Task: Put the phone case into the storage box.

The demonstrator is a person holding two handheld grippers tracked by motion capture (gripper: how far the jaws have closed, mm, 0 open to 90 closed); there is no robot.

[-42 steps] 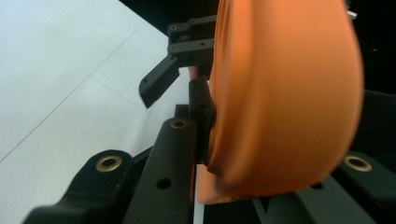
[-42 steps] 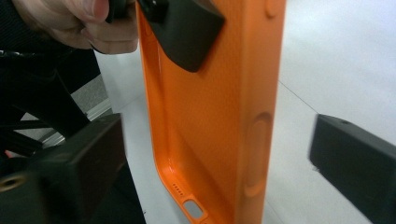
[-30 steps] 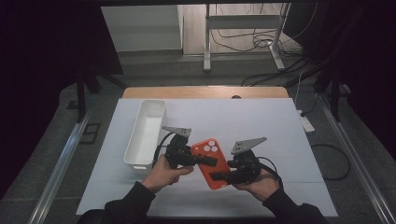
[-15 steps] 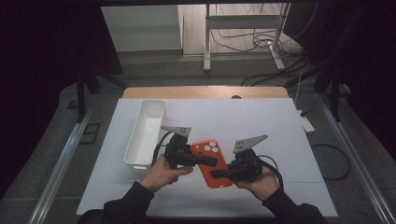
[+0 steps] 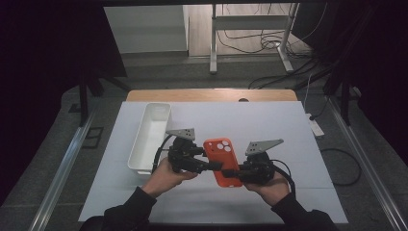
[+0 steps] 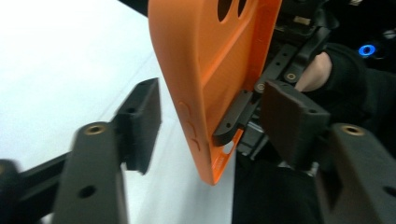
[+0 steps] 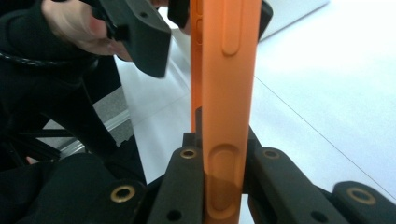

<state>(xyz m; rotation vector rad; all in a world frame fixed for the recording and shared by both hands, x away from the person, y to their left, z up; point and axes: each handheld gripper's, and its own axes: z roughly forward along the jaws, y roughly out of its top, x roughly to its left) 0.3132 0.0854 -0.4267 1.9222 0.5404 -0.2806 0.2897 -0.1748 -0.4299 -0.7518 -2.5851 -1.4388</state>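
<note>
An orange phone case (image 5: 223,156) with camera holes is held above the white table, between both hands. My right gripper (image 5: 236,175) is shut on its near end; in the right gripper view the jaws pinch the case's (image 7: 229,70) thin edge at the right gripper (image 7: 224,158). My left gripper (image 5: 210,164) reaches in from the left. Its jaws have just been opening. In the left gripper view the case (image 6: 205,70) stands between them, with a gap on each side of the left gripper (image 6: 215,119).
A long white tray (image 5: 149,137) lies on the table's left part, just beyond my left hand. The white tabletop (image 5: 279,120) stretches behind and to the right. Cables trail on the floor beyond the far edge.
The left gripper's jaws have spread away from the orange case. The right gripper has closed on the case. Both hands have stayed in place.
</note>
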